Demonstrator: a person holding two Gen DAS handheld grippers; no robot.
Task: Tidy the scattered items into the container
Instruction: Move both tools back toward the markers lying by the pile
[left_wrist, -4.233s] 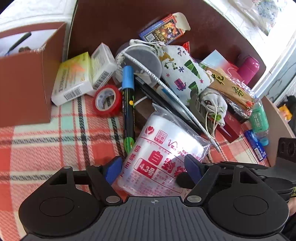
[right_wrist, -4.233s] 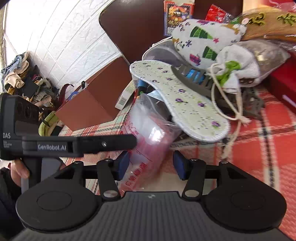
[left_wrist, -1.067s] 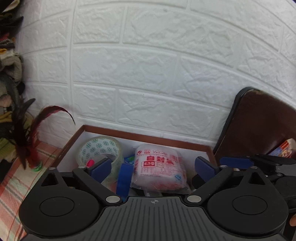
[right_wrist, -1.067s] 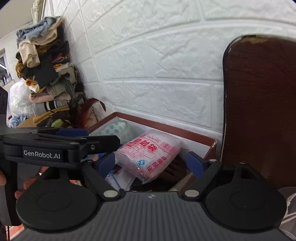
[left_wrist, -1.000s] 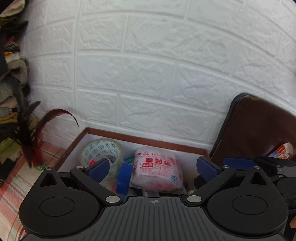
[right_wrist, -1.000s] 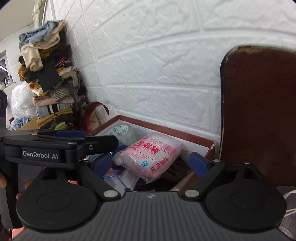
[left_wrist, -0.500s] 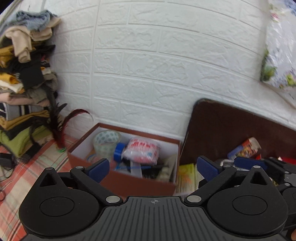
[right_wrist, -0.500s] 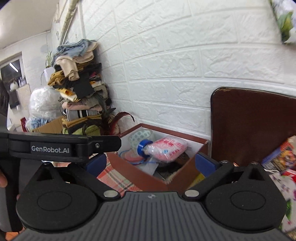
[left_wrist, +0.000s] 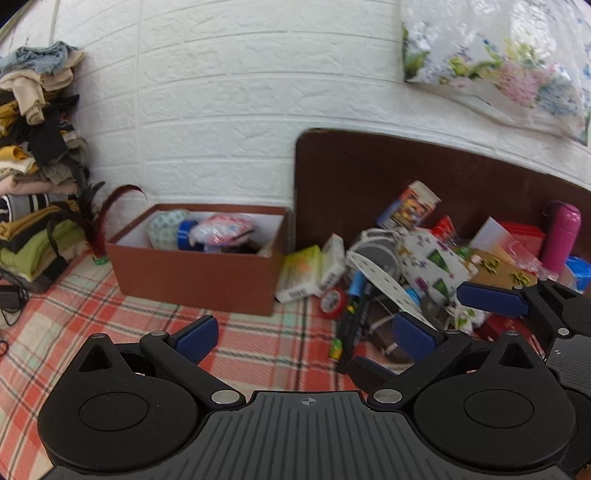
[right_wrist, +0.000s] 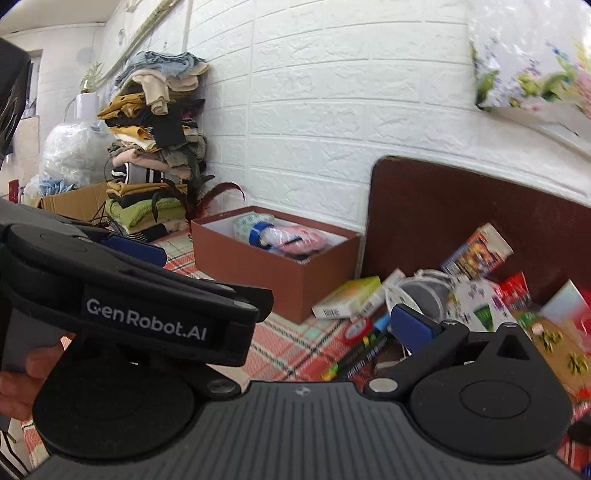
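The brown box (left_wrist: 195, 275) sits on the plaid cloth (left_wrist: 240, 332) against the white brick wall (left_wrist: 221, 110), and I can see a roll of patterned tape (left_wrist: 162, 230), something with a blue cap (left_wrist: 184, 236) and the pink-printed plastic bag (left_wrist: 221, 232) lying inside it. The scattered pile is just to the right of the box, in front of the dark brown board (left_wrist: 369, 177): a yellow-green carton (left_wrist: 301, 275) leaning right next to the box wall, a red tape roll (left_wrist: 332, 302), a black marker with a blue cap (left_wrist: 352, 314), a white printed pouch (left_wrist: 432, 266), a colourful card box (left_wrist: 410, 206) propped on the board, and a pink bottle (left_wrist: 559, 236) at the far right. My left gripper (left_wrist: 306, 336) is up off the worktop with its jaws spread wide and nothing between them. The right gripper (left_wrist: 491, 299) pokes in from the right of the left view, over the pile, jaws apart too as far as I can see, also empty. From the right wrist view the left one blocks most of the lower left, with a stack of folded clothes (right_wrist: 155, 147) behind it.
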